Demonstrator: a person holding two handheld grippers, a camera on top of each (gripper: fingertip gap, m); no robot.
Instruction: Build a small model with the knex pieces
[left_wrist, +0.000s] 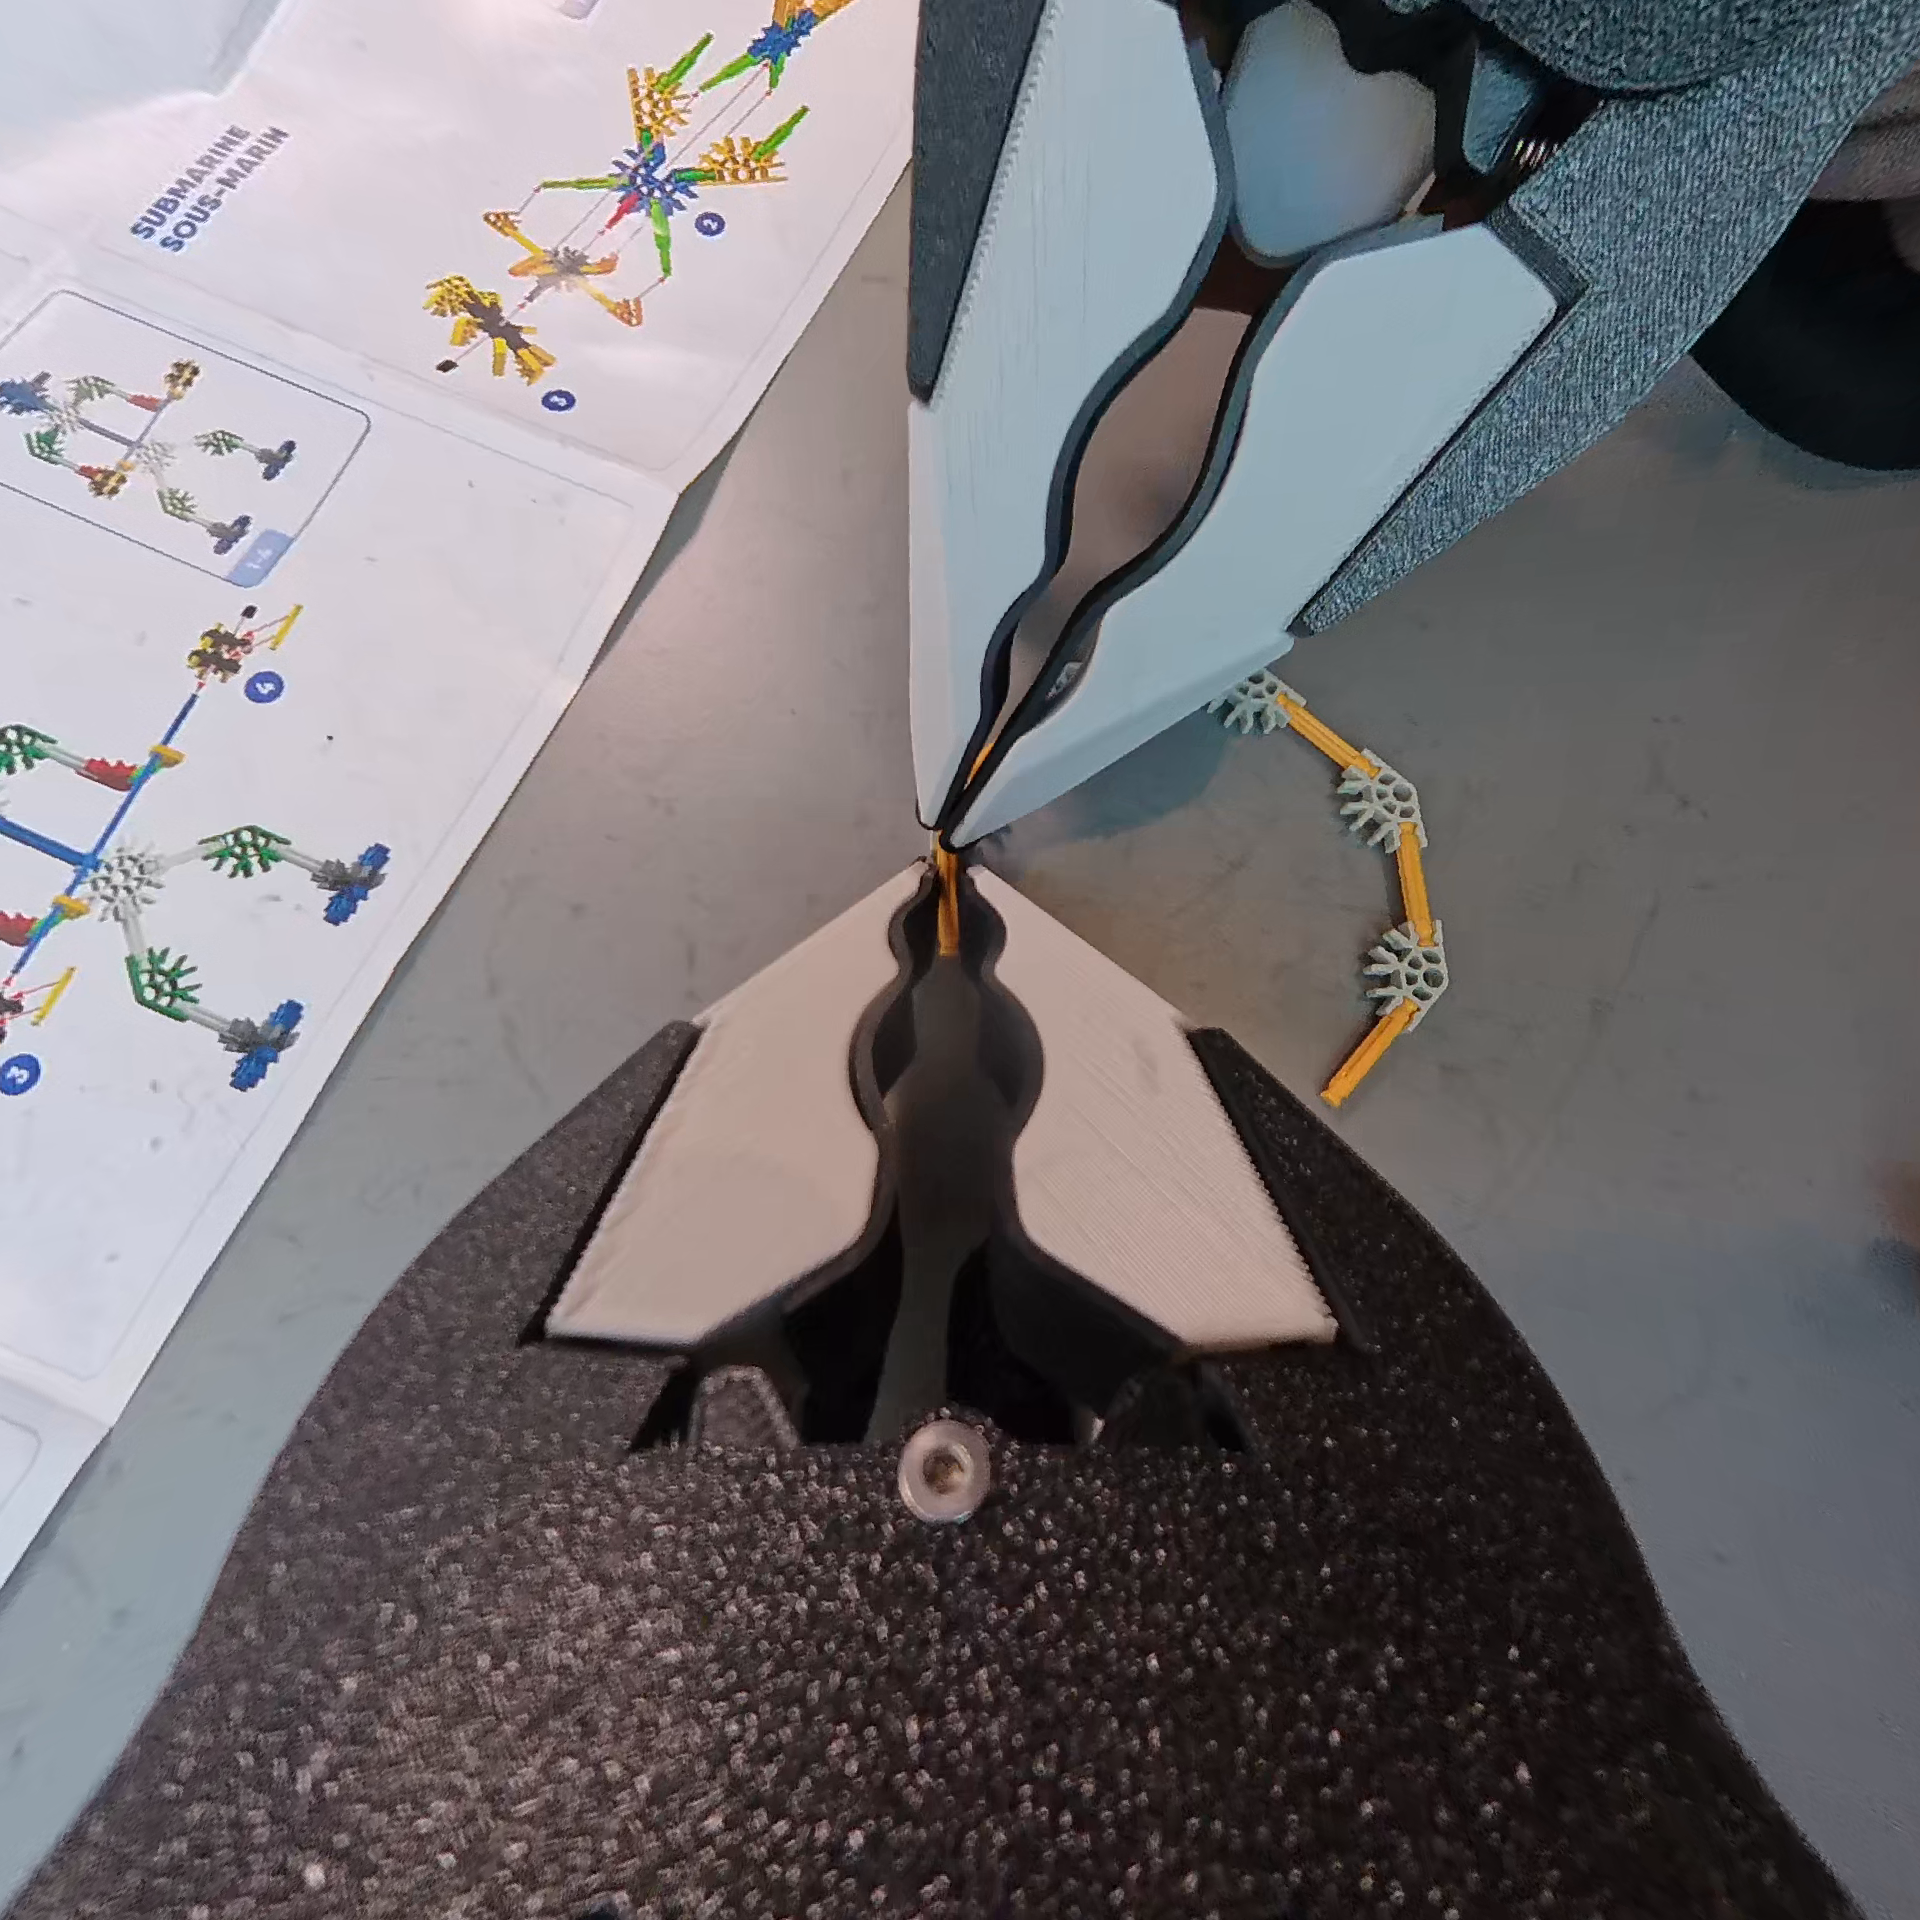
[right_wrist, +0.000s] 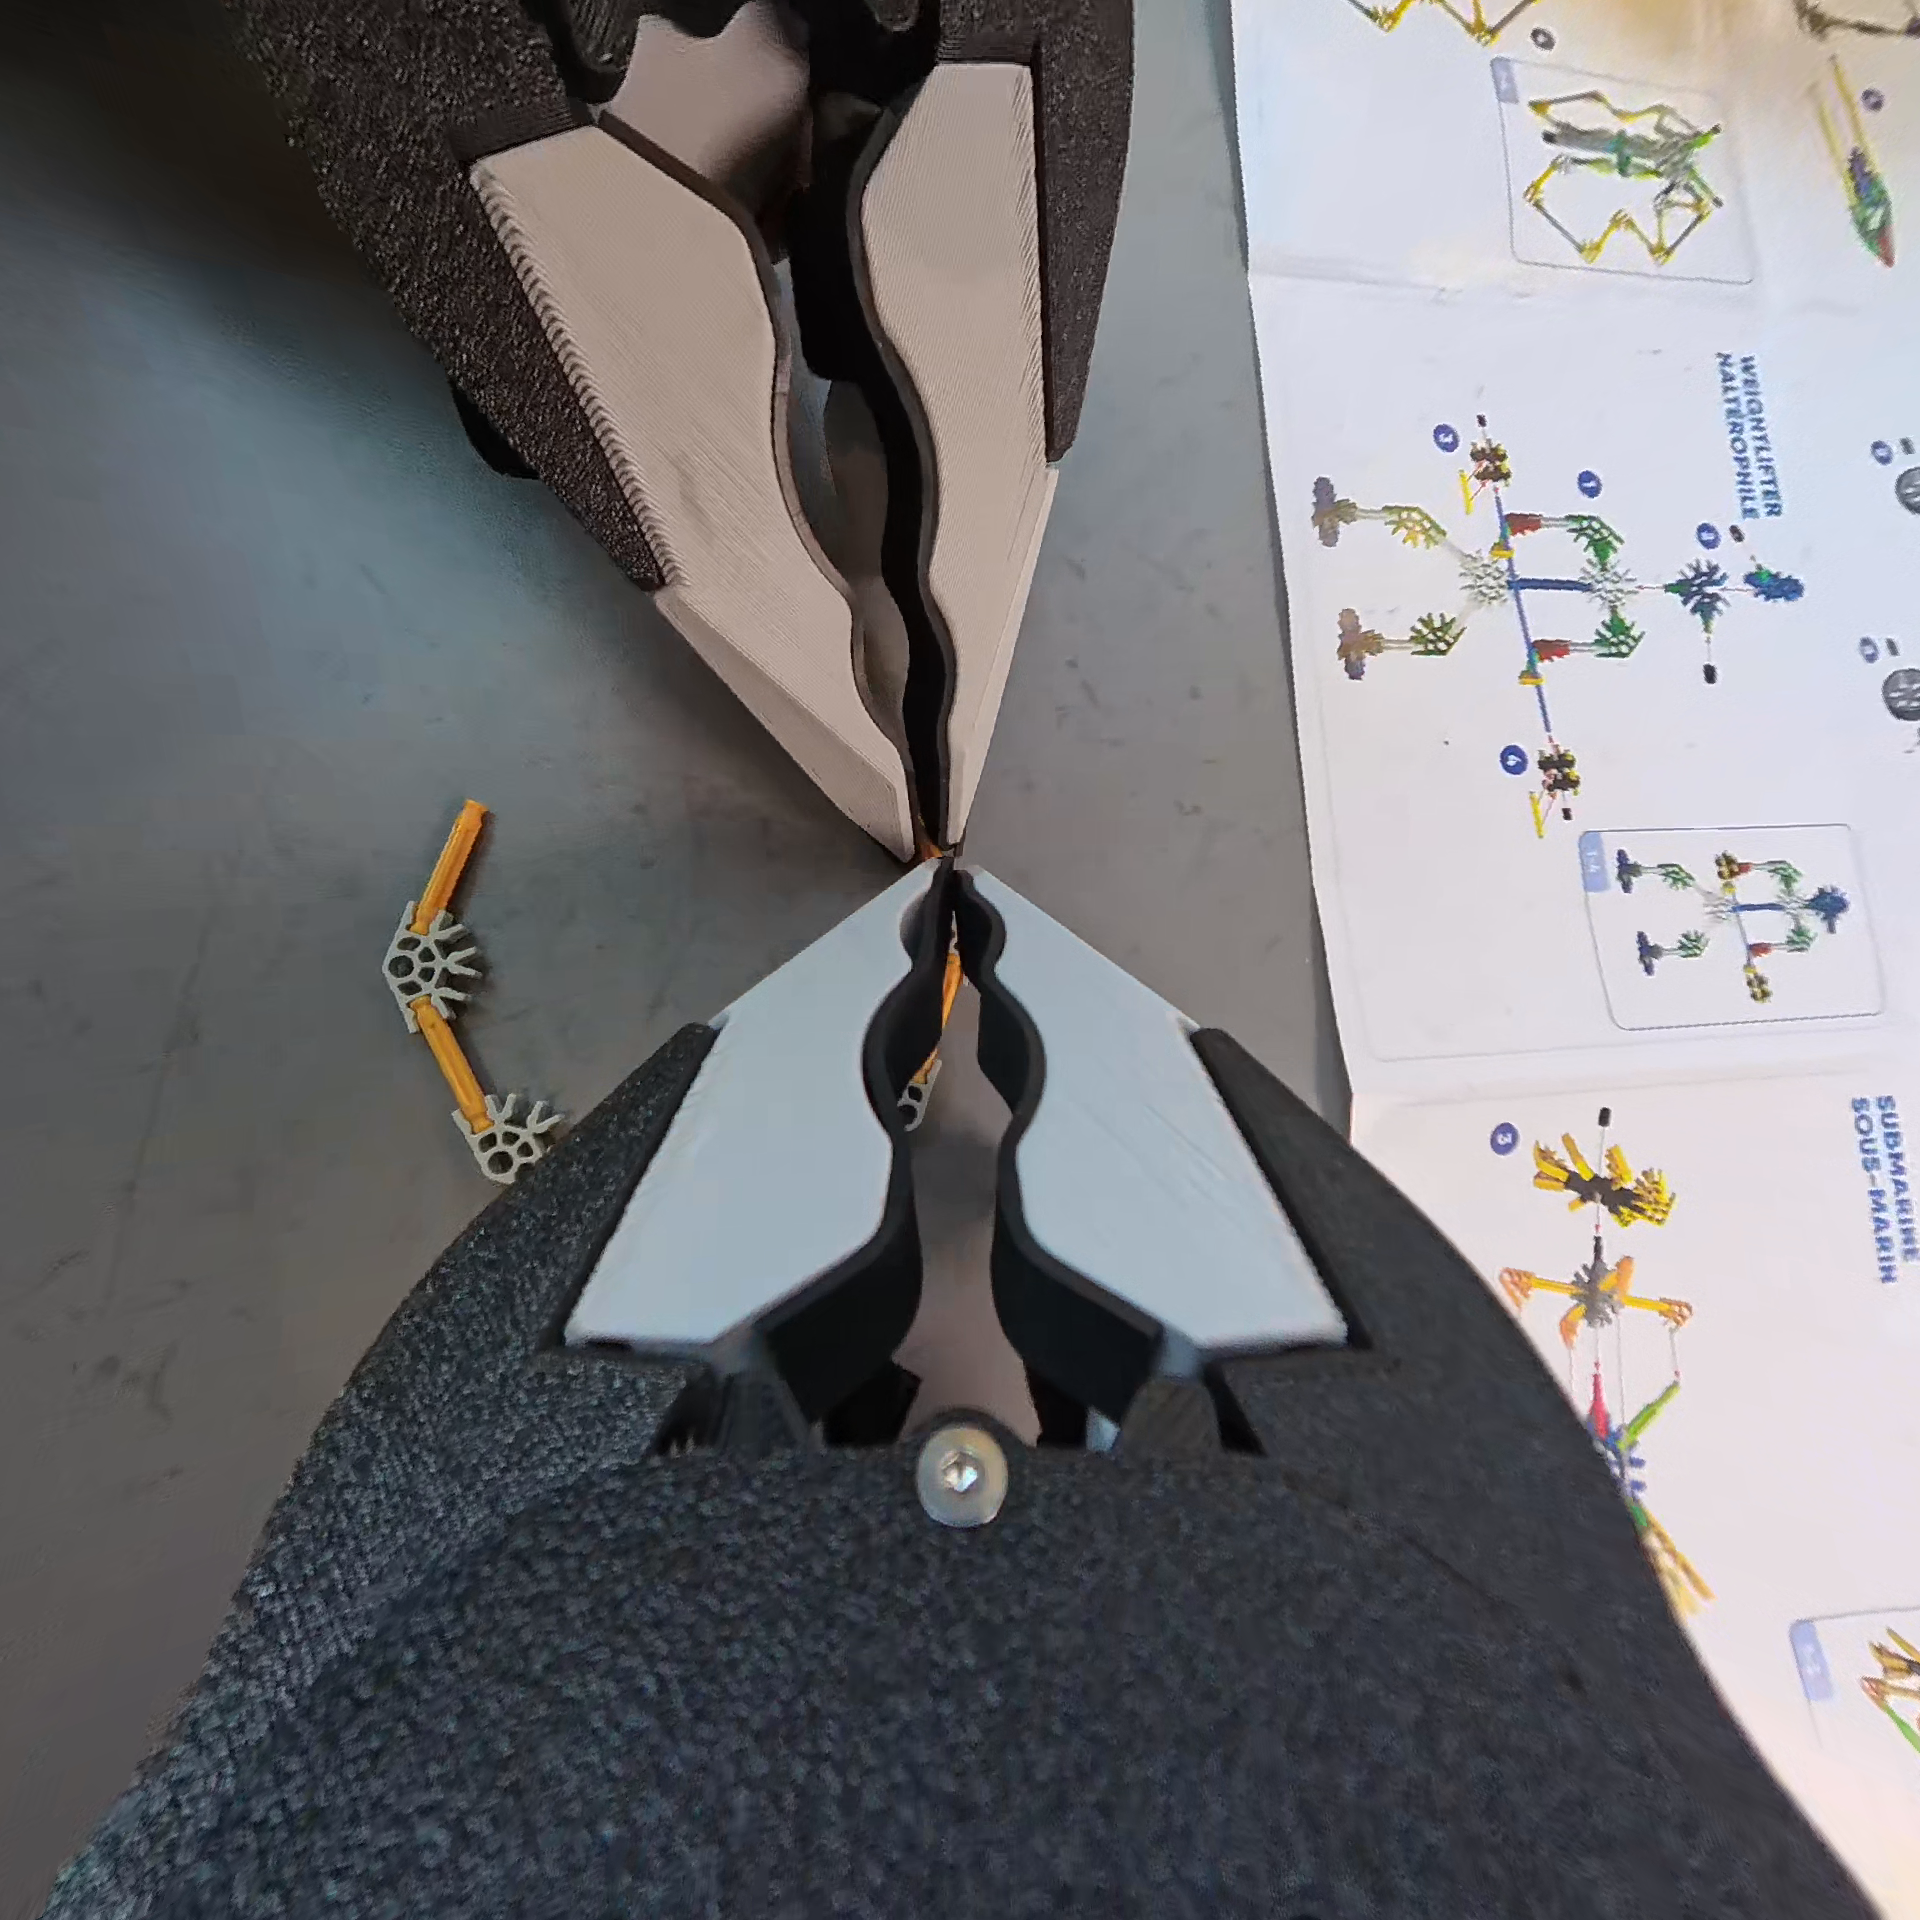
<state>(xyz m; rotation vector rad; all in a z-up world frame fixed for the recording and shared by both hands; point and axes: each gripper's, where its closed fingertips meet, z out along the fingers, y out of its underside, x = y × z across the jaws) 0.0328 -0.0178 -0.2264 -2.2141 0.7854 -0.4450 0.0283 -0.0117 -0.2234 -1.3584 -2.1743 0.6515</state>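
The left gripper and the right gripper are meeting tip to tip above the grey worktop, each set of fingers pinched together on the same short yellow rod. The rod's long axis is running along the line from one gripper to the other, so each is holding one end and neither is nearer than the other. In the right wrist view the rod is passing back between the right fingers toward a grey snowflake connector that is partly hidden; whether the rod is seated in it cannot be told.

The rest of the chain of yellow rods and grey connectors is trailing away from the pinched rod onto the worktop, curving off to the right gripper's side. The printed instruction sheet is lying on the far side of the rod from the chain, well apart.
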